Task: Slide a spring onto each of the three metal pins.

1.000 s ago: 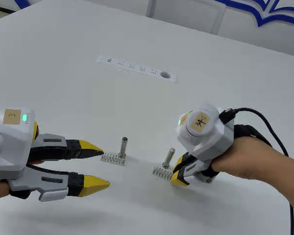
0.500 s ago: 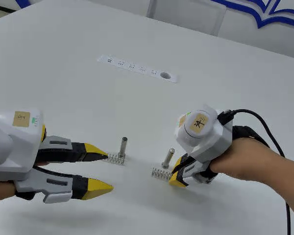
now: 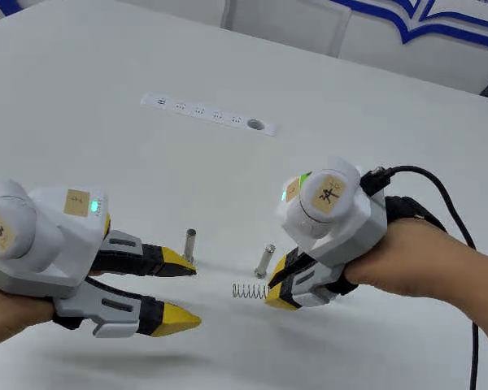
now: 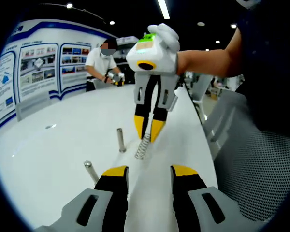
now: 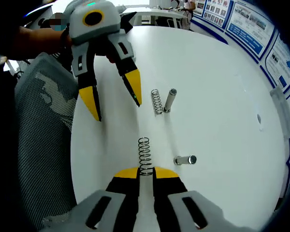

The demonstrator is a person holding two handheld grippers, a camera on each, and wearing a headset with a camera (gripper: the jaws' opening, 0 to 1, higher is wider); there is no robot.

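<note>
Step in hand (judged): first threading. The right gripper [image 5: 146,173] is clamped on one end of a spring [image 5: 144,154]. The coil projects forward beyond the tips, low over the bench [image 3: 106,162], just beside the nearer pin [image 3: 265,260]. The left gripper [image 3: 183,294] is held wide apart with nothing between the jaws, near the second pin [image 3: 189,244]. A second spring [image 5: 156,101] lies on the bench close against that pin. Neither of these pins carries a spring.

Next move (judged): the held spring is to be tipped upright, its free end centred over the pin top, then lowered. No container is used; the parts sit loose on the bench.
</note>
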